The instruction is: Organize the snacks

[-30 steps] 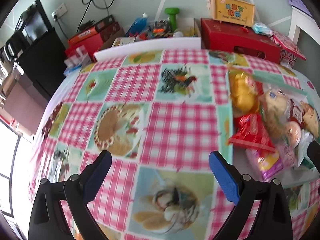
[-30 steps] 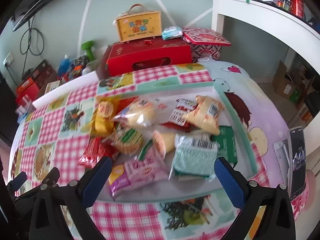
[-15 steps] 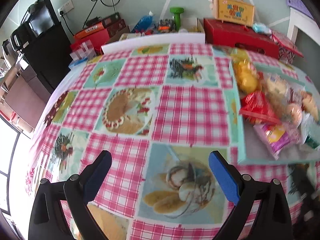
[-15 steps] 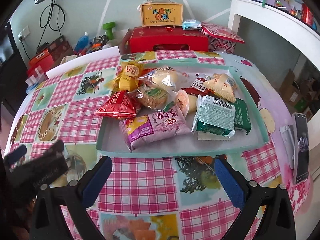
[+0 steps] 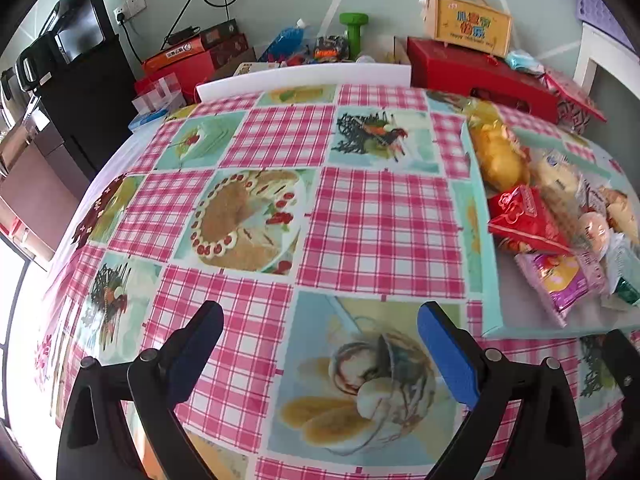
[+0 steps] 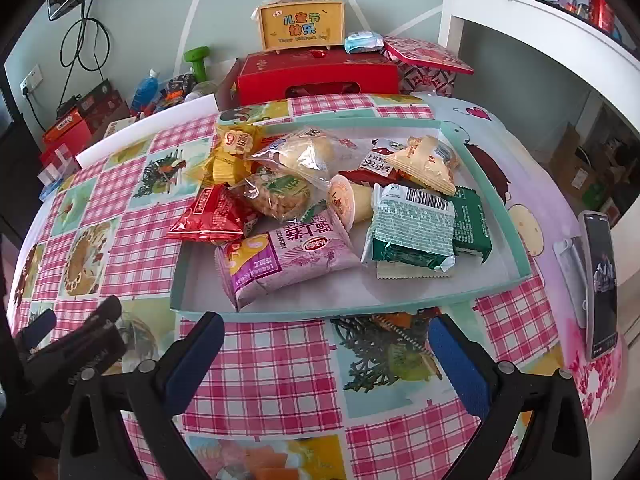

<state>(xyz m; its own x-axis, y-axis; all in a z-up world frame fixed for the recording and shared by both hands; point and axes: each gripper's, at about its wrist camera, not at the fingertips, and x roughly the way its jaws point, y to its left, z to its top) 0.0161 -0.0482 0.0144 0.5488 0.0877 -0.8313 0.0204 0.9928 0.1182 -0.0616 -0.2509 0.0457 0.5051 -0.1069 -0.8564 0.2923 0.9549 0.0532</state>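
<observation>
Your left gripper [image 5: 320,340] hovers over the desk [image 5: 380,216] covered in a pink-checked cloth with food pictures, its jaws spread wide and holding nothing, with only bare cloth between them. To its right sits the shallow mint-green rectangular tray [image 6: 516,248], which holds the pile of snacks. Along the tray's left edge, a yellow crinkled packet [image 6: 230,160] and a red foil packet [image 6: 212,216] both hang over the rim onto the cloth. Beside them lie a clear bag of round biscuits [image 6: 280,192], a pink-and-purple wrapped bar [image 6: 288,256] nearest to you, a small cup-shaped jelly with a pink lid [image 6: 346,200], then a pale green foil pack with a barcode [image 6: 412,228] lying on a darker green packet [image 6: 472,228]. Your right gripper [image 6: 326,360] hangs just short of the tray's near rim, jaws released and empty. Far right, a dark phone [image 6: 600,280] lies near the desk's edge.
</observation>
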